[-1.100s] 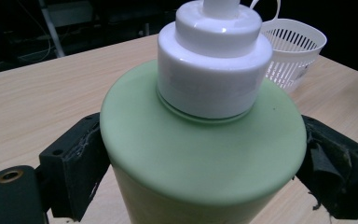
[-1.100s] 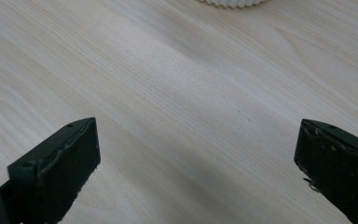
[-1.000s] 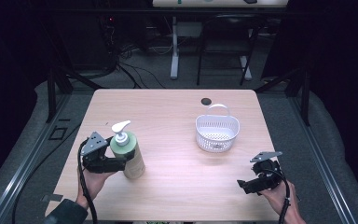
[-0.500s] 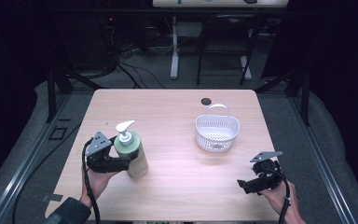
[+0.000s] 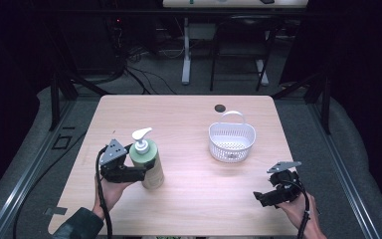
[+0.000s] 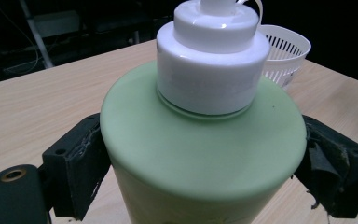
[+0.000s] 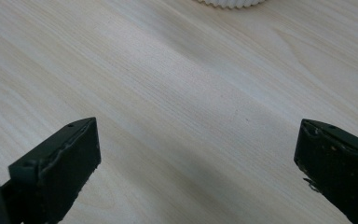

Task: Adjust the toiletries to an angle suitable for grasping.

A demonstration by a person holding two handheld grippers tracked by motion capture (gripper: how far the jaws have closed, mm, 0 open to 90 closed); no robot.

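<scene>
Left gripper [image 5: 140,174] at the near left of the table [image 5: 189,199], held in a hand [image 5: 110,191], jaws clamped on the lower body of a pale green pump bottle [image 5: 148,164]. In the left gripper view, one black jaw pressed against each side of that bottle [image 6: 200,154], white collar and pump rising from its rounded shoulder. Bottle upright, base at or just above the wood; cannot tell which. White nozzle pointing toward the far right.

Right gripper [image 5: 259,198] at the near right corner, in the other hand [image 5: 298,211], low over bare wood, well apart from the bottle. Jaws spread wide in the right gripper view, nothing between them but table grain [image 7: 191,116].

Farther back, right of centre: white slatted basket [image 5: 232,142] with its loop handle raised, standing alone; its rim peeking behind the bottle in the left gripper view [image 6: 286,51].

Beyond the basket, near the far edge: small dark round object [image 5: 220,107], too small to identify.
</scene>
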